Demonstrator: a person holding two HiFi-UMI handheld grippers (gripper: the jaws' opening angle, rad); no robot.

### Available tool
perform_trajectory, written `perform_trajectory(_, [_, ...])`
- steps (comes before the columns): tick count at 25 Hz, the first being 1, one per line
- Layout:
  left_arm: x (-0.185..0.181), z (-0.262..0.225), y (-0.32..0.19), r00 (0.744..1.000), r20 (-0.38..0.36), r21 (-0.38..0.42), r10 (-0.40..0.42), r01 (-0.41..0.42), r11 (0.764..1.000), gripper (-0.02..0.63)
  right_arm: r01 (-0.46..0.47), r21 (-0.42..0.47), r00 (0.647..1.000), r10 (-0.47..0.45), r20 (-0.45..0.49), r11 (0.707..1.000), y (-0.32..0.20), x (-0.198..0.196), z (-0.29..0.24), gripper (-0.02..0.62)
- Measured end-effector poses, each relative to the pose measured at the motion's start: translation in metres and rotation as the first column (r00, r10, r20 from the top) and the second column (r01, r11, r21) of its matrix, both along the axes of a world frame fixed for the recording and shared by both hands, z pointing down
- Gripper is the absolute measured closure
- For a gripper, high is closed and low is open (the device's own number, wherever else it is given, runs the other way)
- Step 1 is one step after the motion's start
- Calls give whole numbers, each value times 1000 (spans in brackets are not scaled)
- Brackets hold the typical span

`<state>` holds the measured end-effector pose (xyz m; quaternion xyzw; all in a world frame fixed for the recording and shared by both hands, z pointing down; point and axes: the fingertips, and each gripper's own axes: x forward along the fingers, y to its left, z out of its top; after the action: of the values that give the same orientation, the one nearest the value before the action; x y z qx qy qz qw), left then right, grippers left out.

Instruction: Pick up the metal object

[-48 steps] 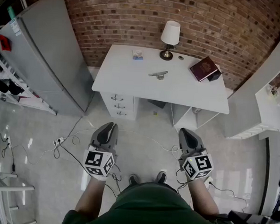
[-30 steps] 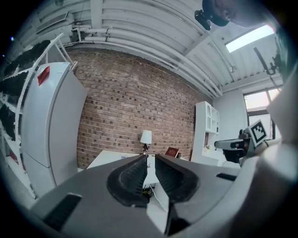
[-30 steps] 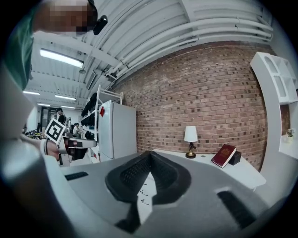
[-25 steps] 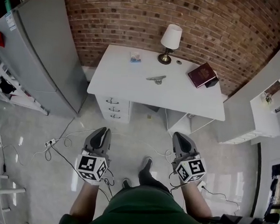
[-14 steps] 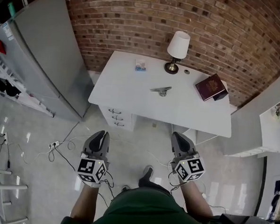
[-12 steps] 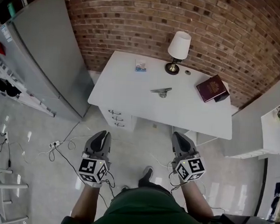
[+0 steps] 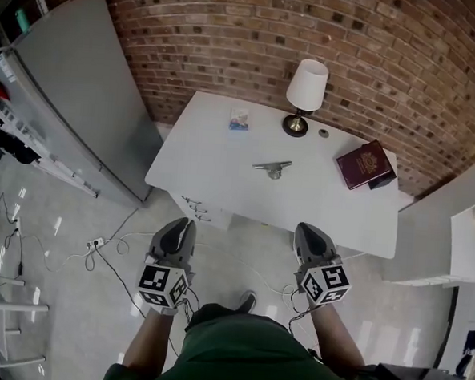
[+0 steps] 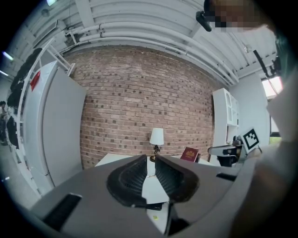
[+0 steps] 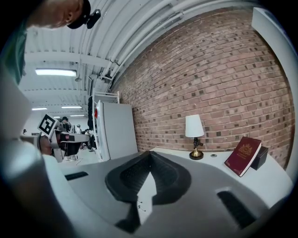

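Metal object [image 7: 272, 168] lies well ahead of the closed right claw [image 7: 306, 229] and slightly parted left claw [image 7: 186, 223].

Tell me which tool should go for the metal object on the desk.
Right, probably. The right tool sits nearer the metal object than the left tool, which is further off to the side. The right tool's jaws are shut and must open first.

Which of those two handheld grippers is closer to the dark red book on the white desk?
Right. The right gripper is short of the near edge of the desk, just left of the book; the left gripper is much farther left.
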<state>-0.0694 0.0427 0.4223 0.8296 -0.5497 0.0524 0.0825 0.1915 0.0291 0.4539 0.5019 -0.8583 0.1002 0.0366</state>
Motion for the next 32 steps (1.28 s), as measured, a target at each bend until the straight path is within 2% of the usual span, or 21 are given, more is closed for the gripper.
perform_trajectory(8, [0, 13, -23, 1000, 15, -33, -23, 23, 999, 558, -4, -37, 1000, 3, -20, 999, -31, 10, 22, 592])
perform_trajectory(14, [-4, 17, -66, 1000, 25, -24, 4, -4, 1000, 558, -43, -25, 997, 42, -68, 999, -59, 15, 19, 592])
perform_trajectory(18, [-7, 20, -113, 997, 52, 3, 49, -49, 999, 558, -73, -1, 989, 72, -128, 997, -94, 12, 18, 592])
perform_trajectory(21, [-12, 30, -141, 994, 63, -6, 95, -95, 996, 558, -93, -5, 973, 90, -214, 996, -116, 6, 32, 592])
perform_trajectory(26, [-21, 50, -179, 979, 67, -37, 192, -190, 981, 558, -99, -44, 903, 72, -424, 994, -150, -6, 66, 579])
perform_trajectory(29, [-33, 66, -197, 969, 78, -50, 235, -232, 971, 558, -88, -58, 840, 43, -540, 994, -169, -20, 85, 557])
perform_trajectory(32, [-44, 79, -211, 960, 82, -71, 268, -263, 962, 558, -69, -81, 763, 0, -647, 994, -184, -31, 103, 548])
